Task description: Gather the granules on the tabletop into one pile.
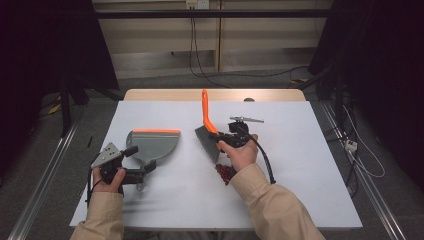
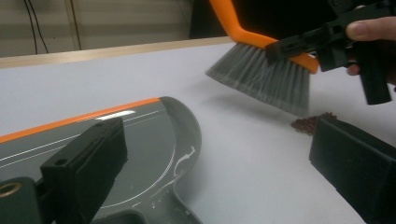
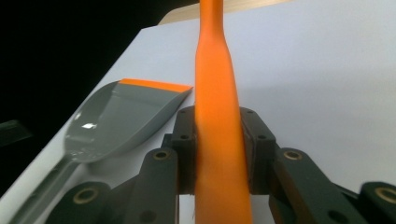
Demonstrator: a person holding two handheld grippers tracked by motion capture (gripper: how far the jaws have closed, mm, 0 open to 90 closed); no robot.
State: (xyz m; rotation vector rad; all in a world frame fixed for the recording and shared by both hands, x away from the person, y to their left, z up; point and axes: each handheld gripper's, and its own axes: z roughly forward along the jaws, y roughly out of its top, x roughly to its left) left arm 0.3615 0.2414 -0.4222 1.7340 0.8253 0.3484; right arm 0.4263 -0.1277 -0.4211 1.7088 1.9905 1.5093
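Dustpan (image 1: 153,143) left on table (image 1: 310,165); brush (image 1: 208,134) right; crumbs (image 1: 225,172) near brush.

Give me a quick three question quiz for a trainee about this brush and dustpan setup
1. True or false: the right gripper is shut on the brush.
2. What lies on the table just below the bristles?
3. Where is the dustpan's orange lip: A) on its far edge, B) on its handle?

Key:
1. True, on its orange handle.
2. A small dark red pile.
3. A.
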